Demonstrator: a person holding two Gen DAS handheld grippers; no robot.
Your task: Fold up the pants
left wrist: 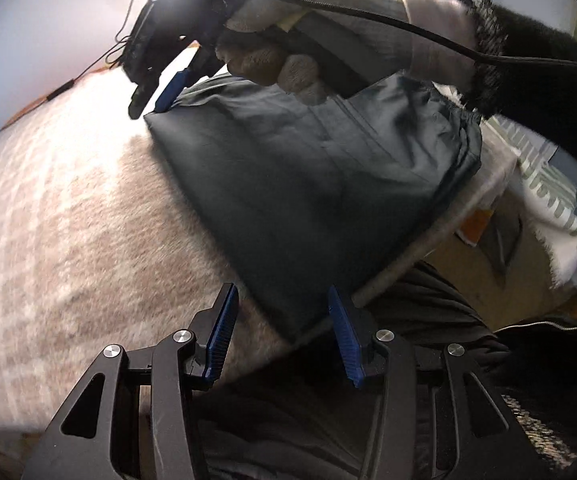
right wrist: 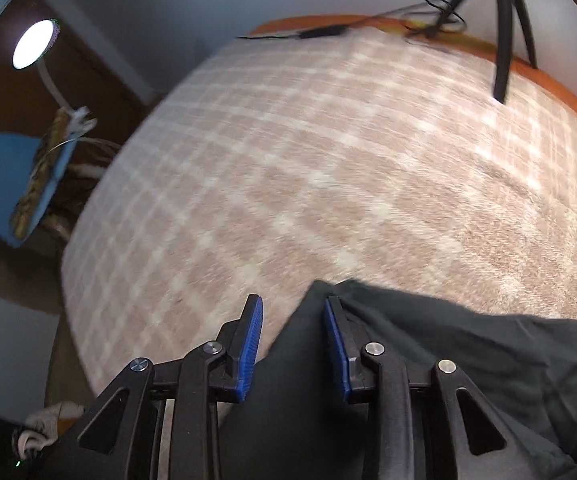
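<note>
Pants (left wrist: 312, 184) lie folded on the checked blanket (left wrist: 68, 208) in the left wrist view, beyond the left gripper (left wrist: 280, 336), whose jaws stand open, empty. Right wrist view: right gripper (right wrist: 293, 344) jaws open, a pants corner lying between them, unclamped

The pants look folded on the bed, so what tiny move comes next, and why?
Probably lift the right gripper straight up and away. Its jaws are open over a corner of the pants, gripping nothing. The left gripper is open too, and the pants lie folded flat on the blanket.
</note>
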